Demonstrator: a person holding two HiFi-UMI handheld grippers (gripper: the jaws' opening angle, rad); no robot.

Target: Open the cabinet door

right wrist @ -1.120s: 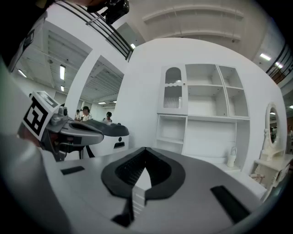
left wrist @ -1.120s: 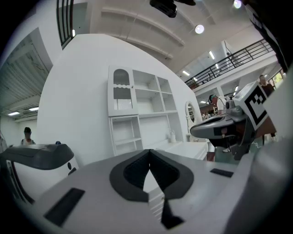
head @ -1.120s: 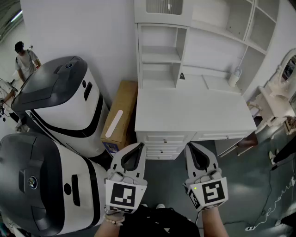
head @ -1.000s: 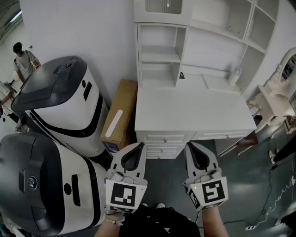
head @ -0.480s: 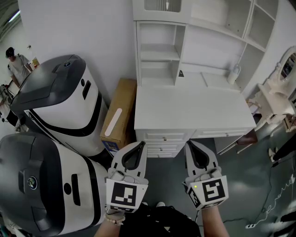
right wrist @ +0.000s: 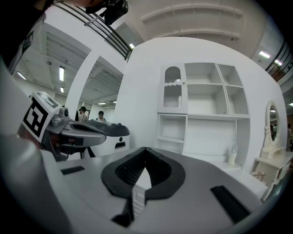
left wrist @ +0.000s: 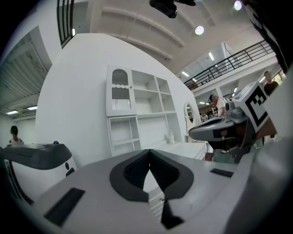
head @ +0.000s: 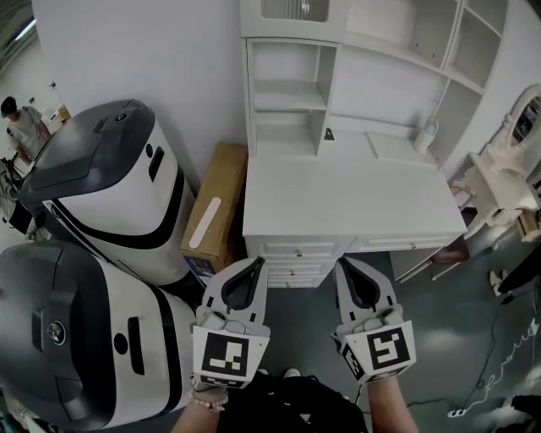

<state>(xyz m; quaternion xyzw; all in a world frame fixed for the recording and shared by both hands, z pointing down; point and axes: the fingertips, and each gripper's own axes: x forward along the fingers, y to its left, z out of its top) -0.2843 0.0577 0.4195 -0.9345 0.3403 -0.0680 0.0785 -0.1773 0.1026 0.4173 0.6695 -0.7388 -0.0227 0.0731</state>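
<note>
Left tongs (head: 258,263) and right tongs (head: 340,263) are kept clenched, nothing gripped, side by side just short of the desk (head: 355,203). Little has been changed in the last second; no reach has been started. The cabinet door (head: 293,10) is seen shut, high ahead and well beyond both tongs, so the approach is judged still owed.

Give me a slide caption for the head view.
Shut and empty, the left tongs and right tongs hover before the white desk; its cabinet door is closed.
</note>
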